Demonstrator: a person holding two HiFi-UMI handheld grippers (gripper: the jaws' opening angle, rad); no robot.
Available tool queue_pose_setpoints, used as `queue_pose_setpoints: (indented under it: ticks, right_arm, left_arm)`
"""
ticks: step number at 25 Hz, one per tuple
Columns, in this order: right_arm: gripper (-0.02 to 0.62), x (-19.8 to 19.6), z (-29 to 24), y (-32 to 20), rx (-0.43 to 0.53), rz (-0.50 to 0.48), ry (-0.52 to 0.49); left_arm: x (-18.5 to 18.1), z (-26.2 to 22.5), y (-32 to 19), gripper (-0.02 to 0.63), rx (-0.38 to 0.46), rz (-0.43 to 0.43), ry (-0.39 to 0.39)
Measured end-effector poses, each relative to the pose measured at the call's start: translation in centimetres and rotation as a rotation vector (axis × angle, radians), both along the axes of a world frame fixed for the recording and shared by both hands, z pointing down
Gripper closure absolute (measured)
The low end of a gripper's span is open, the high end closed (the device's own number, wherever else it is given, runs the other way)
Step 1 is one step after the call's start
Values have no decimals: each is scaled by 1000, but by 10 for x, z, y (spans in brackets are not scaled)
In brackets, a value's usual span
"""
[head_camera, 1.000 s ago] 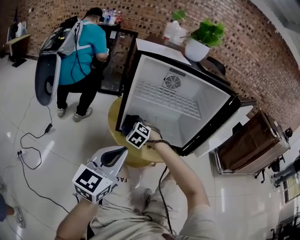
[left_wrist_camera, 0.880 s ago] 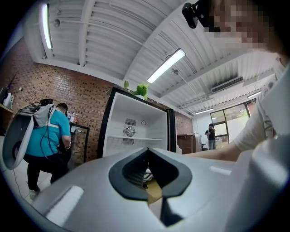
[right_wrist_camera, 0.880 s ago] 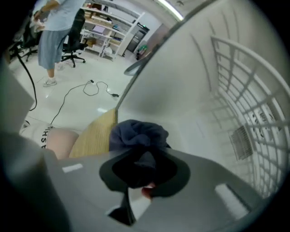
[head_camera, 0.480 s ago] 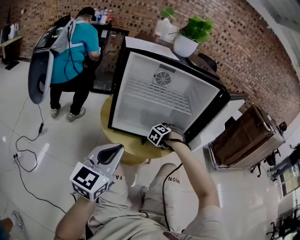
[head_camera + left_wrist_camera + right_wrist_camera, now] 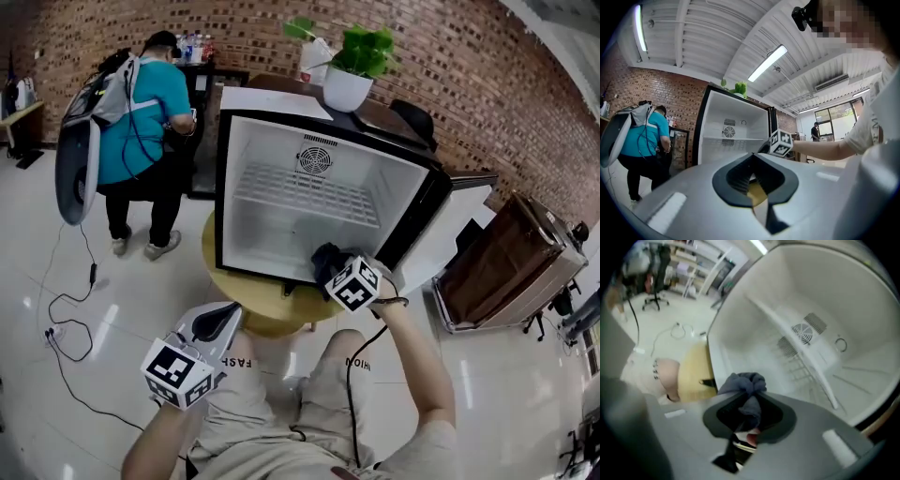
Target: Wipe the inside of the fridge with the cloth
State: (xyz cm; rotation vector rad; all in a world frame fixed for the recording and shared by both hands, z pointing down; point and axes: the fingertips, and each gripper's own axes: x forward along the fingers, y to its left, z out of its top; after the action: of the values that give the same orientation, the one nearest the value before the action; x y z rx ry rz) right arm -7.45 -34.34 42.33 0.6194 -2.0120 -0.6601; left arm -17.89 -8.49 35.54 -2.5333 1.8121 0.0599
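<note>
1. Right tool [image 5: 749, 420]: we find the jaws drawn narrow and clamped on the cloth [image 5: 743, 385], a dark blue-grey fabric bunched into soft, rounded folds that bulge past the jaw tips.
2. Cloth, position: it sits at the lower right front corner of the fridge [image 5: 221, 187], just over the fridge floor. We cannot tell whether it touches the liner.
3. Left tool [image 5: 757, 197]: the jaws lie fully together with nothing between them. We see it held well in front of the fridge, below and to the left, facing the open front.
4. Fridge: a box with a black frame and a smooth white liner. A white wire shelf [image 5: 305, 195] spans its middle, and a round fan grille [image 5: 313, 159] sits high on the back wall. The door [image 5: 448, 239] stands swung open at the fridge's right side.
5. Worktop [image 5: 246, 302]: a round, smooth, yellow disc directly beneath the fridge.
6. Both tools: we note moulded shells of matt grey plastic with dark throats around the jaws.
</note>
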Motion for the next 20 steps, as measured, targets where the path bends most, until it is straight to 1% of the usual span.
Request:
queue_pose_setpoints:
  ticks: [2,3,5,7,10,13,14,15,18,19,20]
  right_arm:
    - [537,6,-34,34,-107,-107,-222]
    - [537,12,-51,50,-150,-150,-310]
    - [537,28,-77,79,-225,-215,-454]
    - [537,41,-99,109,-304,-276,-577]
    - [537,53,-127,155,-408,-415,-707]
    - [537,62,-142,200,-505,-578,-765]
    - [537,65,-144,213,-523,-628,-765]
    - [537,67,-144,225,-527,-671,-758]
    - [537,67,-143,256,-472,-773,-729]
    - [537,66,-141,265,-438,-795,-717]
    - [537,67,-137,271,-394,-799,-692]
  left_arm:
    - [11,5,-4,606,-13,36,1]
    - [19,7,-6,606,-20,60,0]
    - [40,11,-11,604,-43,123,7]
    - [64,18,-14,556,-79,210,47]
    - [94,18,-17,431,-123,347,146]
    - [120,8,-16,328,-152,471,243]
    - [128,3,-14,307,-163,521,292]
    - [137,-3,-11,299,-177,583,358]
    - [160,-26,1,290,-219,791,600]
    - [165,-32,3,290,-226,841,660]
    - [170,-36,5,290,-228,875,704]
